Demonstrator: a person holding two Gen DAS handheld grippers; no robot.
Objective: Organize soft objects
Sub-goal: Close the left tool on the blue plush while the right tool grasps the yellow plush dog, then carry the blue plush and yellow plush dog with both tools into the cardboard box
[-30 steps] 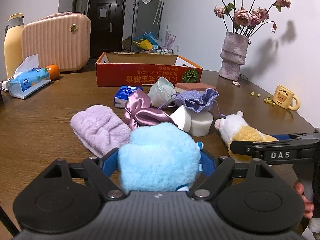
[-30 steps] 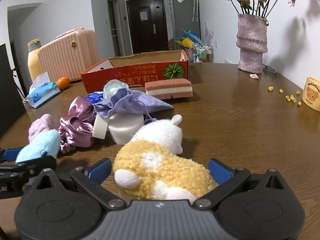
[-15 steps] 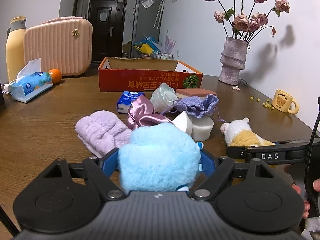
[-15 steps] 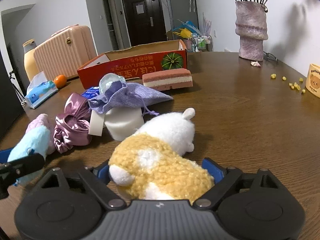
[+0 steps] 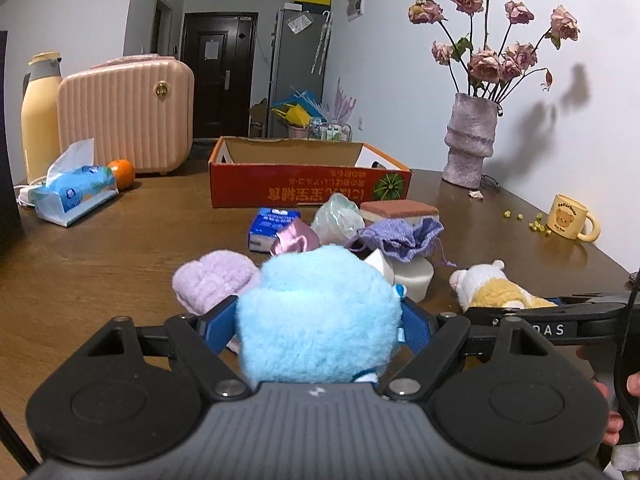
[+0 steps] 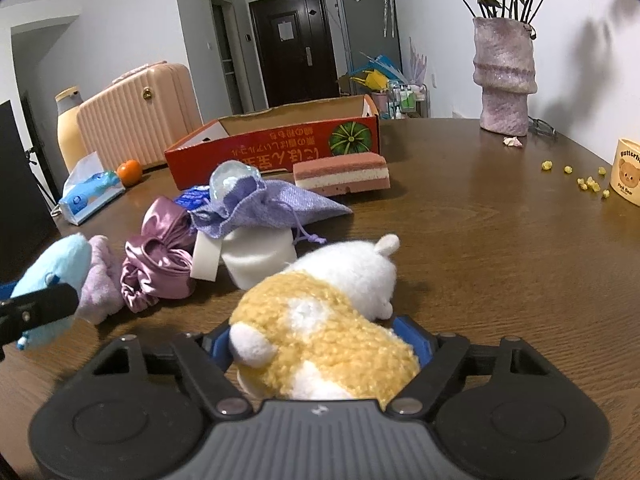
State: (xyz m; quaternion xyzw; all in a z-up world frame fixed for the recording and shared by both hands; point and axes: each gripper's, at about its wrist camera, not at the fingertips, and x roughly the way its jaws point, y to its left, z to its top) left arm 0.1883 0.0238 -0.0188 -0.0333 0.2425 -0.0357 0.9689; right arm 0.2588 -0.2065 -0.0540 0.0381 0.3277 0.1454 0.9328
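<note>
Gripping now: both handheld grippers have a soft toy between their blue pads, above a brown wooden table (image 6: 480,216).
Left gripper (image 5: 318,322): jaws partly open, pressed on either side of a fluffy light-blue plush toy (image 5: 320,320) that fills the gap and bulges over the pads.
Right gripper (image 6: 324,342): jaws have just been closing and now press on the rear of a yellow-and-white plush animal (image 6: 332,320), whose white head sticks out ahead of the fingertips.
Ahead of the left jaws: a lilac fuzzy cloth (image 5: 214,280) lies just past the left finger, touching the blue toy; a pink satin scrunchie (image 5: 294,240) and a blue-and-white tissue packet (image 5: 270,228) lie further on.
Ahead of the right jaws: a white foam block (image 6: 260,256) sits just beyond the plush animal's head, with a purple knitted drawstring pouch (image 6: 264,208) draped over it.
Further ahead: a pink-and-white layered sponge (image 6: 342,174) lies in front of a shallow red cardboard box (image 6: 280,152), open at the top.
Right of the right jaws: a cream bear-print mug (image 6: 628,176) stands well apart, near the table edge.
Far beyond both jaws: a purple vase of dried roses (image 5: 472,140) and a ribbed pink suitcase (image 5: 126,116).
</note>
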